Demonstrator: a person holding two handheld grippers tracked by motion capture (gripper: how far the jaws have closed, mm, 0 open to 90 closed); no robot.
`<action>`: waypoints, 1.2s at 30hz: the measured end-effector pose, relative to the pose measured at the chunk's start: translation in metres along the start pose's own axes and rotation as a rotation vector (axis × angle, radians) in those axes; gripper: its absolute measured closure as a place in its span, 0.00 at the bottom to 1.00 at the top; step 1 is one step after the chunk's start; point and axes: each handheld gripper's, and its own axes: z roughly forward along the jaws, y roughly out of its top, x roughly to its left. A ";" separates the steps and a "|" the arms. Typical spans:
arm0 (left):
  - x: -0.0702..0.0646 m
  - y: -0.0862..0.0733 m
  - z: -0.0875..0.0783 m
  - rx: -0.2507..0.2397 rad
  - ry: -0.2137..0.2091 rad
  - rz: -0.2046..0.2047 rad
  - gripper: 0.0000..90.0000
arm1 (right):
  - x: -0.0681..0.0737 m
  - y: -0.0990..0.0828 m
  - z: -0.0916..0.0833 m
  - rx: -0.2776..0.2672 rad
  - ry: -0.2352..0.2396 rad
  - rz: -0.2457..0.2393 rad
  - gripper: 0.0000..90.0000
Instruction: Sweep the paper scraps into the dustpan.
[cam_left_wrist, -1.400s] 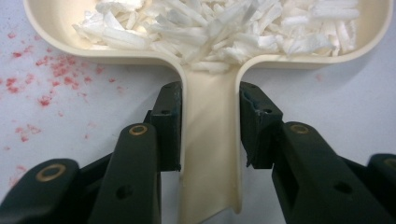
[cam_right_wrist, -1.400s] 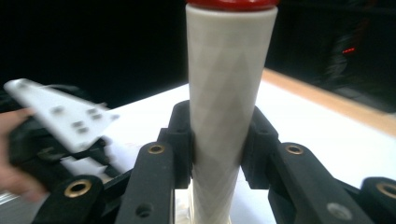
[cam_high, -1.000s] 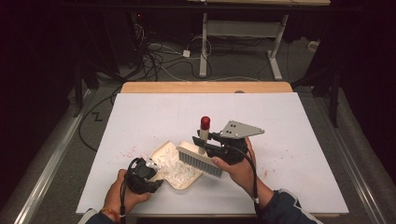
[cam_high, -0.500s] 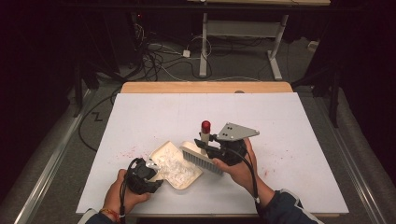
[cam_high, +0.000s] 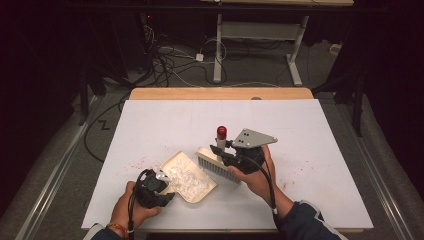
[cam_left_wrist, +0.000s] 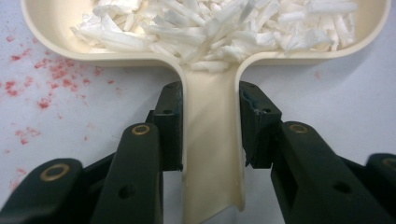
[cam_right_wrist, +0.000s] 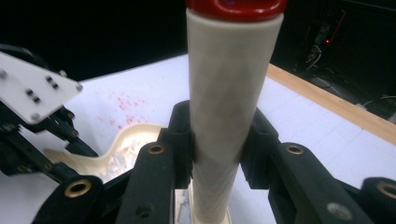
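White table (cam_high: 150, 125), left gripper (cam_left_wrist: 210, 121) clamping shred-filled dustpan (cam_left_wrist: 212, 186) handle, right gripper (cam_right_wrist: 219, 144) clamping red-capped brush (cam_right_wrist: 229, 93).

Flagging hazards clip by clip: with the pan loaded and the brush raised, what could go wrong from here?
The cream plastic dustpan is heaped with white paper shreds; any tilt by the left gripper, which clamps only its narrow handle, could spill them. The right gripper holds the cream, red-capped brush beside the pan's edge; a low stroke could knock it.
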 end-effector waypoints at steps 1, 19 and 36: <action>0.000 0.000 0.000 0.000 0.001 -0.001 0.70 | -0.001 0.001 -0.002 -0.008 0.005 0.006 0.78; -0.002 0.001 0.000 0.007 0.013 -0.008 0.70 | 0.029 -0.008 0.002 0.023 -0.098 -0.124 0.77; 0.001 0.003 0.001 -0.012 0.013 -0.060 0.70 | 0.044 0.014 -0.010 -0.058 0.005 -0.088 0.78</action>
